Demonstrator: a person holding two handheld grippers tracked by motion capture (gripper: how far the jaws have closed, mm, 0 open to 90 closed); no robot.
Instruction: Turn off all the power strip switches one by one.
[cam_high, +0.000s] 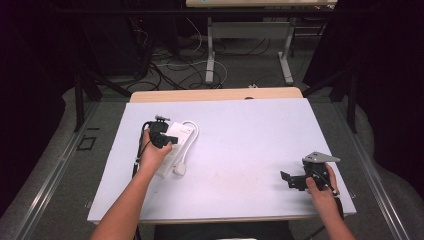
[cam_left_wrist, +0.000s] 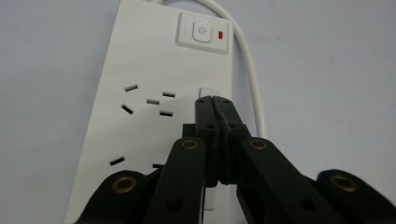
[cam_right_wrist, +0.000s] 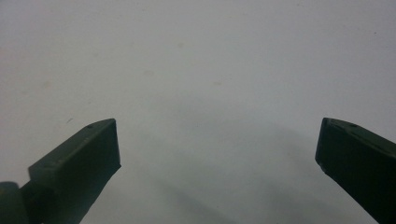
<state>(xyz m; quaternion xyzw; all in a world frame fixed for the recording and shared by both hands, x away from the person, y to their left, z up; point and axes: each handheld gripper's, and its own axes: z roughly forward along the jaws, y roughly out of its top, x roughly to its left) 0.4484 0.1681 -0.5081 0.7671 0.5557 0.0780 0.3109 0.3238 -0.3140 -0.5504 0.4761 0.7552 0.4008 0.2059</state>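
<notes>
Left gripper is clenched, pressing on the white power strip at the table's left; a skewed push could slide it. Right gripper hangs released near-right.

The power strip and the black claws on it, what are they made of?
The power strip looks like smooth white plastic: it has an even matte sheen, moulded socket slots and a raised button. Its cord seems rubbery or plastic coated, since it bends in a soft curve. The left gripper, jaws closed over the strip, looks like hard black plastic with brass-coloured metal pins at the joints.
</notes>
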